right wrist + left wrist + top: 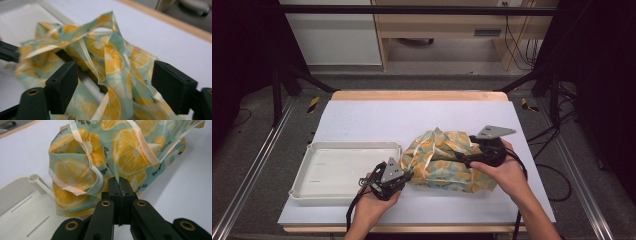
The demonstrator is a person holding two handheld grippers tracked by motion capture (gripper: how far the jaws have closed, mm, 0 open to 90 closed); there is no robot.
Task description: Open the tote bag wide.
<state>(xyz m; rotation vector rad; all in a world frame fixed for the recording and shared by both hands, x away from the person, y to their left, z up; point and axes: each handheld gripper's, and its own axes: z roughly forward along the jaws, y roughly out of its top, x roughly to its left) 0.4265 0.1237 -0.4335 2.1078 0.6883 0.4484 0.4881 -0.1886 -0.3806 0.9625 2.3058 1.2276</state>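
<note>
High view: both tools at lemon-print bag [447, 160].

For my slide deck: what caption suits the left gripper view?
Left gripper shut on a lemon-print bag, beside a white tray.

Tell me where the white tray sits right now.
In the high view the white tray lies on the table's near left, its right edge beside the lemon-print bag, with the left gripper at its near right corner.
</note>
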